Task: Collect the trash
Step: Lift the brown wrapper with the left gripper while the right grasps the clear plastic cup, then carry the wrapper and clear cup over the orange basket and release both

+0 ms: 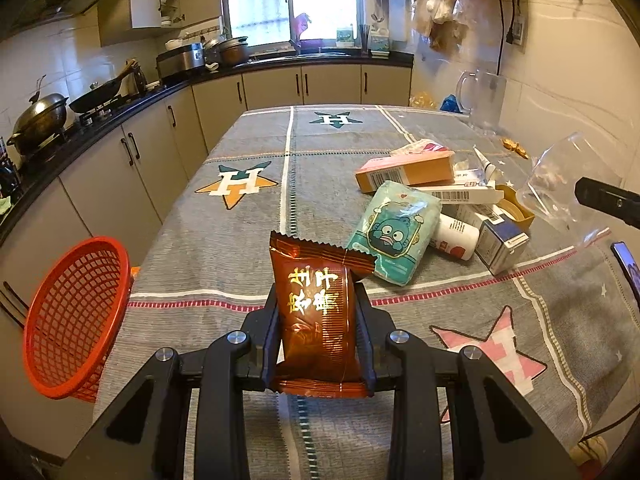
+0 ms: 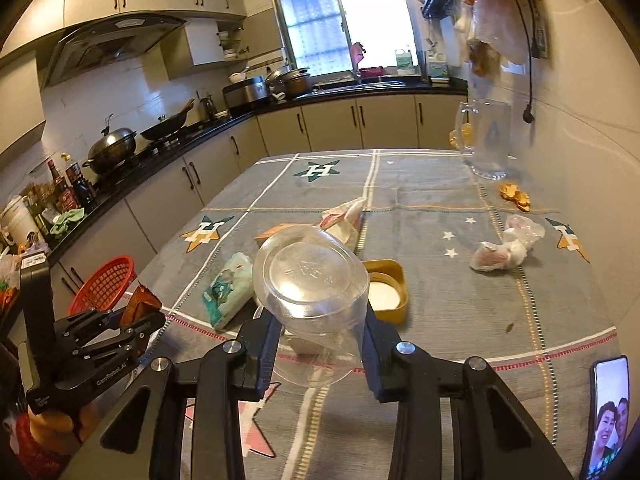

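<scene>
My left gripper (image 1: pixel 318 300) is shut on a brown snack wrapper (image 1: pixel 316 312) with gold writing, held upright above the near table. My right gripper (image 2: pixel 320 320) is shut on a clear plastic cup (image 2: pixel 312 280), tilted, bottom facing the camera; the cup also shows in the left wrist view (image 1: pixel 560 184). A red mesh basket (image 1: pixel 76 320) sits at the table's left edge, also in the right wrist view (image 2: pixel 106 282). A pile of trash lies on the table: a teal tissue pack (image 1: pixel 394 232), an orange box (image 1: pixel 404 172), white boxes (image 1: pixel 500 240) and a white bottle (image 1: pixel 456 236).
A crumpled white wrapper (image 2: pixel 508 246) and orange peel bits (image 2: pixel 516 196) lie right on the grey tablecloth (image 1: pixel 224 240). A glass pitcher (image 2: pixel 490 140) stands at the far right. A phone (image 2: pixel 608 412) lies near right. Kitchen counter with pots runs along the left.
</scene>
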`<state>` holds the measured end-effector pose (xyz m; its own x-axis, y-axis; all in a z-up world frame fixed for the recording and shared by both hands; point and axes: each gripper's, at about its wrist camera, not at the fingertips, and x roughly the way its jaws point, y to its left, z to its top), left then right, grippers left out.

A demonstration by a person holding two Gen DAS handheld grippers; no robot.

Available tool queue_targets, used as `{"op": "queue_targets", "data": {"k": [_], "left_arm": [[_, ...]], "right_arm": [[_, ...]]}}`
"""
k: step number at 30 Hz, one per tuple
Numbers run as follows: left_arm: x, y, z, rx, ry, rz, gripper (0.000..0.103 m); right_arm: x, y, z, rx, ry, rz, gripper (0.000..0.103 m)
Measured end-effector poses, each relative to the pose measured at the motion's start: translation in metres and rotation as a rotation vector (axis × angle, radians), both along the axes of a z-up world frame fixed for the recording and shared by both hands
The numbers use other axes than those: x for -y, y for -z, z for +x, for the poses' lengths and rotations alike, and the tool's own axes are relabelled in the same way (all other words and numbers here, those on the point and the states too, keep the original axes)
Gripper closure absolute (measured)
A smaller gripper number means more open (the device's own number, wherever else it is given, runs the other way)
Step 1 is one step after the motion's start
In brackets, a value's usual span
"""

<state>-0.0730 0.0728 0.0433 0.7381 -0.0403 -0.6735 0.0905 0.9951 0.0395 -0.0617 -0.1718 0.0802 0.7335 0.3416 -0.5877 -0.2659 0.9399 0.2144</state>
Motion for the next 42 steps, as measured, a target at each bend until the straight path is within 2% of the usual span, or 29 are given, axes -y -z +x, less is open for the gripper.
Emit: {"op": "queue_targets", "data": {"k": [16, 23, 33, 42], "left_arm": [[-0.018, -0.006, -0.006, 0.026, -0.034, -0.024, 0.072], [-0.041, -0.015, -0.01, 0.051, -0.077, -0.04, 0.072], [-0.116, -0.037, -0.022, 0.104, -0.234, -0.048, 0.072], [-0.2, -0.04, -0.032, 0.111, -0.412, -0.049, 0.072]], "right_arm": [[-0.033, 0.0, 0.004, -0.009, -0.075, -0.03, 0.063], [-0.061, -0.004, 0.01, -0.017, -0.136, -0.027, 0.063], [-0.138, -0.013, 0.023, -0.036, -0.3, -0.014, 0.063], [-0.215, -0.016, 0.031, -0.052, -0.439, -0.008, 0.063]]}}
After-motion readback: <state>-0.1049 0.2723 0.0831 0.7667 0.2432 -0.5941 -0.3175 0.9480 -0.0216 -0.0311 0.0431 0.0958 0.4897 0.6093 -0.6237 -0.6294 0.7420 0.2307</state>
